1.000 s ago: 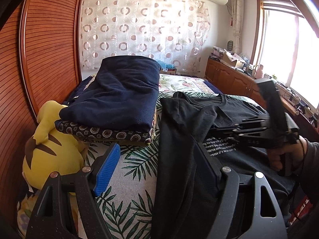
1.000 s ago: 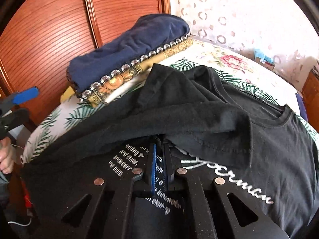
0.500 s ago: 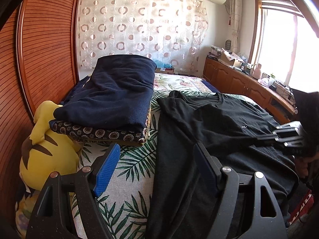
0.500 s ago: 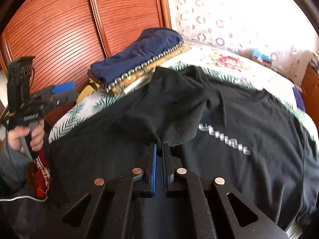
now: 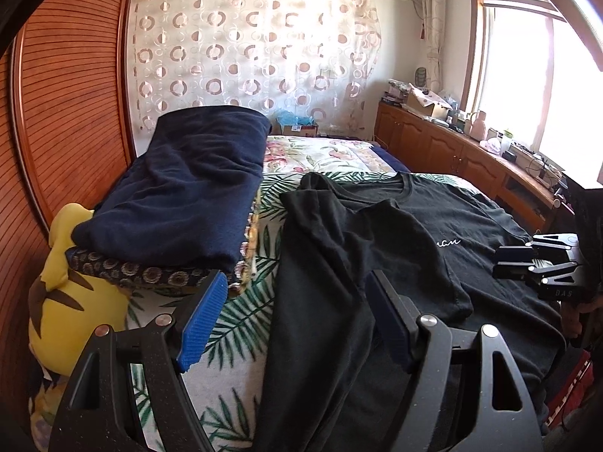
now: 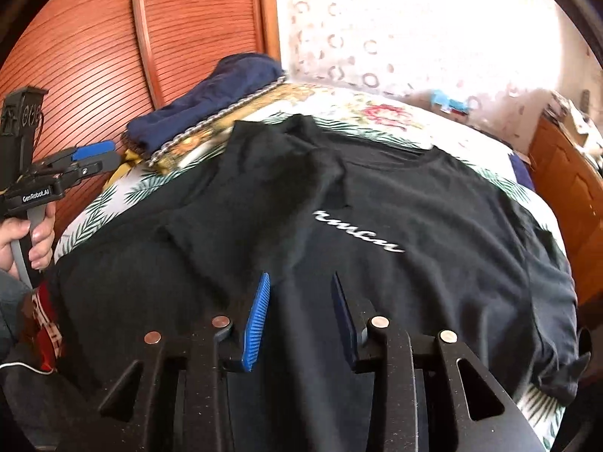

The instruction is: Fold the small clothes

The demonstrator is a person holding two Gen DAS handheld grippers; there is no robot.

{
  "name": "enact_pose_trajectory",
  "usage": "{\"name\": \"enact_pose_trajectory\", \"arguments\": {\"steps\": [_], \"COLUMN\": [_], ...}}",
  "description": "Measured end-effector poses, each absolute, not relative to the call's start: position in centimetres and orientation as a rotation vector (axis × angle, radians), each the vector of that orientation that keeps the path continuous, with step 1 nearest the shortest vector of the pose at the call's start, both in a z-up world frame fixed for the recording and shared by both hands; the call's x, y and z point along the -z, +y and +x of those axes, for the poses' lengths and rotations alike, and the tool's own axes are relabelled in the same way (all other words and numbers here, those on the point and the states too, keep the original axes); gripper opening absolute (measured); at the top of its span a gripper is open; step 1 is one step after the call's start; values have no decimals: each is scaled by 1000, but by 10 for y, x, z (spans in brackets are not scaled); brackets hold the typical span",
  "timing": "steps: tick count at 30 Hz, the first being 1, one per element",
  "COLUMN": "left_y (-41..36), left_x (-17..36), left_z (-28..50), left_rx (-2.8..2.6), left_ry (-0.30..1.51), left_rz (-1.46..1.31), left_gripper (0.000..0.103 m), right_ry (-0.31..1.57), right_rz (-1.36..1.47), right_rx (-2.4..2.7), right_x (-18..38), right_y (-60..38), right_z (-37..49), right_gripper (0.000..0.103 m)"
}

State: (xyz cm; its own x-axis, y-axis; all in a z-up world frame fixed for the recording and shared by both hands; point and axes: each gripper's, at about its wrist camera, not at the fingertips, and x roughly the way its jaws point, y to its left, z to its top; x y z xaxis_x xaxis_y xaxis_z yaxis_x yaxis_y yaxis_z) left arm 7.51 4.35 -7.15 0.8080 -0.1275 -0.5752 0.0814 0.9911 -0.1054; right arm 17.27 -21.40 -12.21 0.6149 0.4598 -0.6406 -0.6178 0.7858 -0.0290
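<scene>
The black cotton T-shirt with white script lettering (image 6: 377,226) lies spread across the bed with the palm-leaf print sheet (image 5: 241,324), one sleeve folded in over its chest. My right gripper (image 6: 299,316) hovers just above the shirt's lower front; its jaws have just been opening, and now nothing sits between the blue ribbed pads (image 6: 257,320), the cloth lying free below them. My left gripper (image 5: 290,320) is wide apart and empty over the shirt's near side edge, where black fabric meets the leaf sheet. In the right wrist view I see a hand (image 6: 26,241) wrapped round its grey handle. Beside the shirt, toward the slatted reddish wooden wardrobe (image 5: 71,113), a folded navy blanket (image 5: 188,184) rests on a patterned cushion, with a yellow plush toy (image 5: 71,301) just beneath its corner.
</scene>
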Motion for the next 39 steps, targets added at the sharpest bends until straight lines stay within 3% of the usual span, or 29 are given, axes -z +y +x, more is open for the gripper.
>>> {"name": "enact_pose_trajectory", "arguments": {"steps": [15, 23, 28, 30, 39], "left_y": [1, -2, -6, -6, -7], "left_x": [108, 128, 129, 130, 131], "left_z": [120, 136, 136, 137, 138], "left_rx": [171, 169, 184, 188, 189], "left_ry": [778, 897, 908, 910, 909], "left_rz": [34, 48, 62, 63, 64], "left_gripper": [77, 78, 88, 90, 91], "right_ry": [640, 643, 680, 698, 768], "right_rz": [-187, -181, -206, -212, -238], "right_rx": [-501, -584, -627, -637, -627], "right_x": [108, 99, 101, 104, 111], "right_y": [-279, -255, -230, -221, -197], "right_z": [159, 174, 203, 218, 264], "right_gripper": [35, 32, 32, 24, 21]}}
